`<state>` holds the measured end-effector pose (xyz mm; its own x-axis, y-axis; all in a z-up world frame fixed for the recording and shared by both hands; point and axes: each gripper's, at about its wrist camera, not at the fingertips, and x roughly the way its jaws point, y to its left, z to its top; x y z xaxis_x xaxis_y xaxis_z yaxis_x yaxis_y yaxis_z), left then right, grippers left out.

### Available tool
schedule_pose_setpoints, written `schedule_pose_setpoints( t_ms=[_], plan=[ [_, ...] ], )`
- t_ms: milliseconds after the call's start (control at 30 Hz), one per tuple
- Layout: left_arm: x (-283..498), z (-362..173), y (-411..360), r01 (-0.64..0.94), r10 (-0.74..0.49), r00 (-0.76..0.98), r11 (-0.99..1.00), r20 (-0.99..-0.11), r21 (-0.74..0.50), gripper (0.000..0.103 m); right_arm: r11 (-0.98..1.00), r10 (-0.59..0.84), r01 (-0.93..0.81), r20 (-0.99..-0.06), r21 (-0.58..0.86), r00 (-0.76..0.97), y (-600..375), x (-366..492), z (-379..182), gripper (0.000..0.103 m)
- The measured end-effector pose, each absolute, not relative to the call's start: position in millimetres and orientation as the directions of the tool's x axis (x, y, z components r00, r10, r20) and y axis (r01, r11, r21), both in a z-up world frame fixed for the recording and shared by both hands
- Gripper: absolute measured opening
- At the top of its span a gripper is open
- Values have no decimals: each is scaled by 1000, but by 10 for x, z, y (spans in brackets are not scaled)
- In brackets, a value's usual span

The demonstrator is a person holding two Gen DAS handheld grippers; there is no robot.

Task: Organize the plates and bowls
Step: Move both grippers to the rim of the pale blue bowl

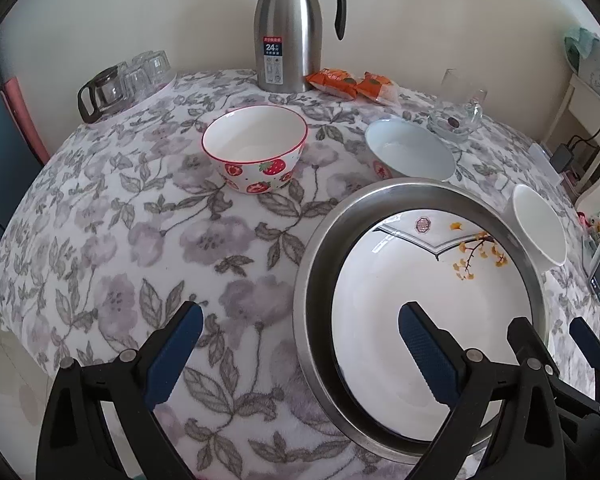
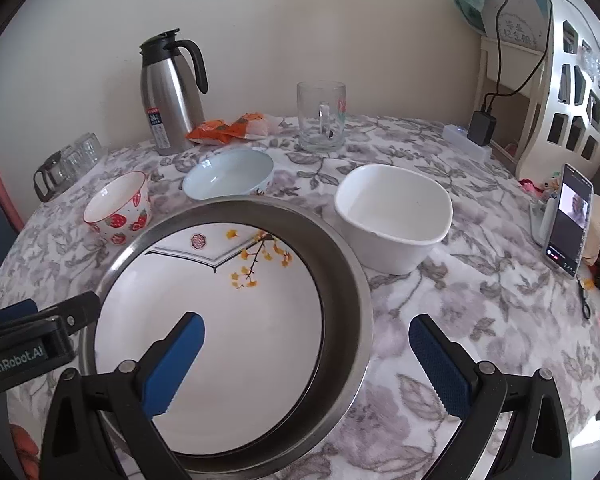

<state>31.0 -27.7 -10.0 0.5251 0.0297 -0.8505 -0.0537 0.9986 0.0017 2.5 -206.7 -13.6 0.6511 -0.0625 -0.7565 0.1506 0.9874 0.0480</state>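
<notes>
A white plate with yellow flowers (image 1: 432,304) (image 2: 228,320) lies inside a steel plate (image 1: 324,248) (image 2: 340,264) on the floral tablecloth. My left gripper (image 1: 300,356) is open and empty, straddling the steel plate's left rim. My right gripper (image 2: 306,364) is open and empty, straddling its right rim; it also shows in the left wrist view (image 1: 556,344). Behind stand a strawberry bowl (image 1: 256,148) (image 2: 118,208), a pale blue bowl (image 1: 410,150) (image 2: 228,174) and a white squarish bowl (image 1: 540,228) (image 2: 392,216).
A steel thermos (image 1: 288,28) (image 2: 172,92), orange snack packets (image 1: 352,84) (image 2: 228,128) and a glass mug (image 2: 321,116) stand at the back. Glass cups and a small pot (image 1: 120,84) (image 2: 66,164) are far left. A phone (image 2: 570,220) leans at the right edge.
</notes>
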Motion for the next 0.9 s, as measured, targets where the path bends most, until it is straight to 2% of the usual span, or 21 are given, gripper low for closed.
schedule_pose_setpoints(
  t_ms=[167, 367, 667, 900],
  plan=[
    [319, -94, -265, -63, 31, 529, 998, -848, -3, 99, 988, -66, 147, -749, 43, 659, -2055, 12, -117, 103],
    [344, -65, -216, -81, -11, 538, 995, -843, -65, 99, 980, -86, 189, -742, 56, 665, -2139, 30, -92, 103],
    [511, -10, -208, -68, -105, 493, 985, -864, -158, 98, 949, -71, 269, -715, 167, 696, -2333, 165, 49, 103],
    [863, 24, -18, -172, -107, 485, 961, -868, -215, 98, 933, -61, 292, -706, 212, 706, -2425, 393, 137, 103]
  ],
)
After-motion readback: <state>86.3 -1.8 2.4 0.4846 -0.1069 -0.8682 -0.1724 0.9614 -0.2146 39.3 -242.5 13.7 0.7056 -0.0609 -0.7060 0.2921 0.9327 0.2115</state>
